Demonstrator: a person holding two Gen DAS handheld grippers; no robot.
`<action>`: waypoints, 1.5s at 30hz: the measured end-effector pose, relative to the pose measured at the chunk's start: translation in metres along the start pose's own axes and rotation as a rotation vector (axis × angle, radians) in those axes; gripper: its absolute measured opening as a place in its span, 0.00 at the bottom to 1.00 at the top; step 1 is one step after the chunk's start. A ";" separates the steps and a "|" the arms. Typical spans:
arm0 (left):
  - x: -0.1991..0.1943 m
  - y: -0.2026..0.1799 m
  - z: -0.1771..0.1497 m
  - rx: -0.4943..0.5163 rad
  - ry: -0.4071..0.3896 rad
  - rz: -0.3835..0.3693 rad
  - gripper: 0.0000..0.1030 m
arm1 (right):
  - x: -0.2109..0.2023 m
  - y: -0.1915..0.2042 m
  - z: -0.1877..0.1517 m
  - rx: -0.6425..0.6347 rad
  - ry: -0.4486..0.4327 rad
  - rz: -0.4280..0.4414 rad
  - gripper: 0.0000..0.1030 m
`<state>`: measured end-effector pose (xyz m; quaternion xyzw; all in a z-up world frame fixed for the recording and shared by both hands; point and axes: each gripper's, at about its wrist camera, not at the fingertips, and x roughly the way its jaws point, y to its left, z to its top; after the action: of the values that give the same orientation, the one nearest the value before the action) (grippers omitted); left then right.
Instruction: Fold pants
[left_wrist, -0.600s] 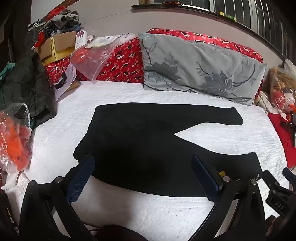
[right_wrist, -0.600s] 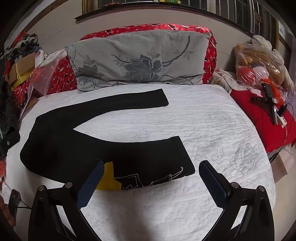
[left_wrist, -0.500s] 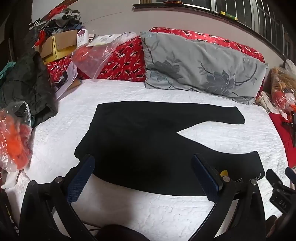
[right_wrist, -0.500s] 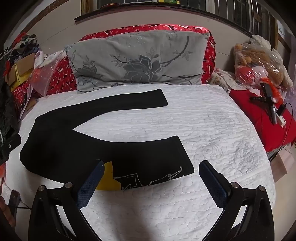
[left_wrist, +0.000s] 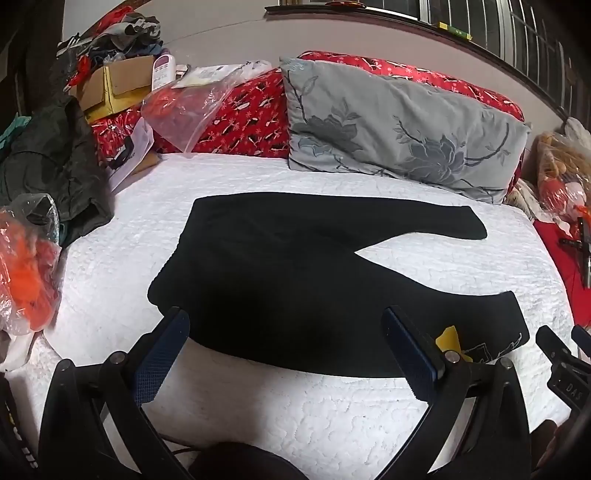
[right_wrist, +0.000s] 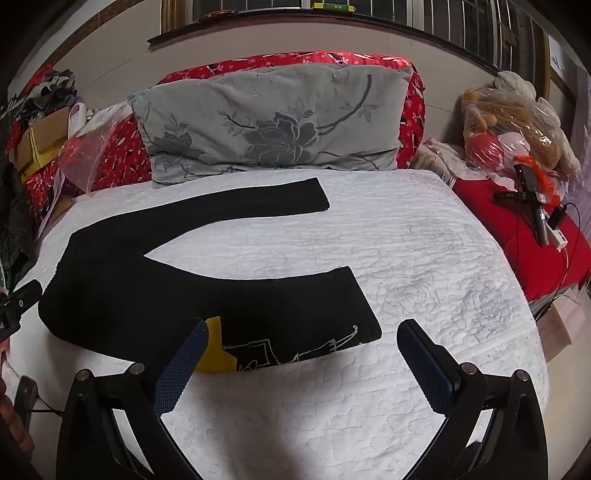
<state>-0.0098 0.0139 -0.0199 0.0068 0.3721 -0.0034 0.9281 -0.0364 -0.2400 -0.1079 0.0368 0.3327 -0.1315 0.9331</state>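
Although both views have crept slightly closer to the black pants (left_wrist: 295, 280) on the bed (left_wrist: 332, 413), the left gripper (left_wrist: 286, 350) and right gripper (right_wrist: 301, 362) remain released, folding not begun

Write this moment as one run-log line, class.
stage: pre-grasp | black pants: flat, legs apart, on white quilt | left gripper: open, empty | right gripper: open, empty

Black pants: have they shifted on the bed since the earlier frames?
No. The black pants keep the same place relative to the grey pillow.
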 end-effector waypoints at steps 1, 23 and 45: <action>0.000 -0.001 0.000 -0.001 0.000 0.000 1.00 | 0.000 0.000 0.000 0.003 -0.001 0.001 1.00; 0.006 -0.008 -0.005 0.019 0.014 0.009 1.00 | 0.004 -0.004 -0.001 0.015 0.000 -0.001 1.00; 0.002 -0.013 -0.005 0.023 0.012 -0.006 1.00 | 0.003 -0.008 -0.002 0.028 -0.007 0.009 1.00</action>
<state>-0.0124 0.0008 -0.0254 0.0161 0.3778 -0.0105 0.9257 -0.0375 -0.2484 -0.1110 0.0507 0.3274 -0.1321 0.9342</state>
